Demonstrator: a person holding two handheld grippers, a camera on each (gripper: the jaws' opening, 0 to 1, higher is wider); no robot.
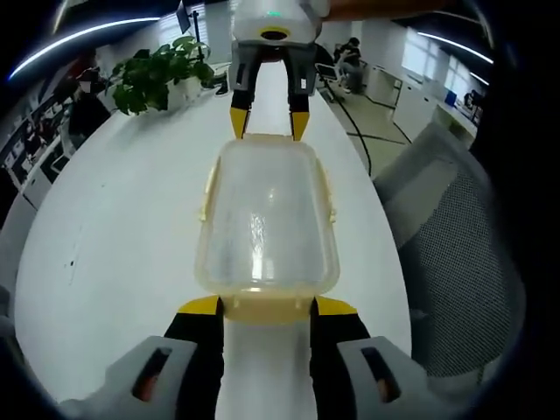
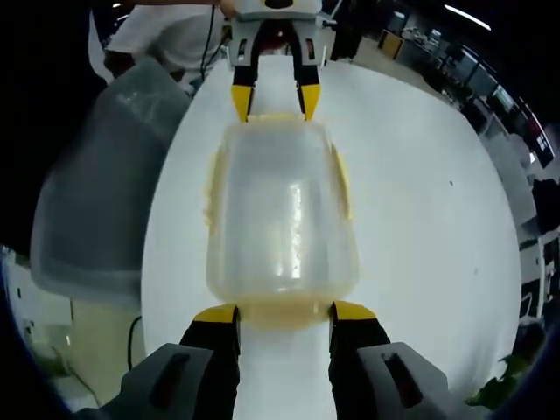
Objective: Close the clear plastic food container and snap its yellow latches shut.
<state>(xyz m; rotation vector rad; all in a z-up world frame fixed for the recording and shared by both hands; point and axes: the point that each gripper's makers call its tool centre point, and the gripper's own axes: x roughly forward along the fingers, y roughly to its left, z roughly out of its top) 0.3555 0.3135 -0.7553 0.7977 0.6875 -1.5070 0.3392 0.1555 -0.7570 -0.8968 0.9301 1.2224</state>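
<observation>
- A clear plastic container with its lid on was seen lying on a long white table, lengthwise between the two grippers.
- In the left gripper view, the left gripper was placed at the container's near short end — its yellow-tipped jaws were spread apart, one on each side of the yellow latch at that end. Whether the tips were touching the latch could not be told.
- In the same view, the right gripper was seen at the far short end, its two yellow tips held apart and set just at the container's rim.
- In the right gripper view, the picture was mirrored: the right gripper stood with jaws parted on either side of the near end latch, and the left gripper was seen at the far end, also parted.
- Yellow side latches were seen along both long edges; whether they were snapped down could not be told.
- A grey mesh chair was placed beside the table, and a leafy potted plant was seen at the table's far end.
- A person in a white top was visible behind the left gripper in the right gripper view.
</observation>
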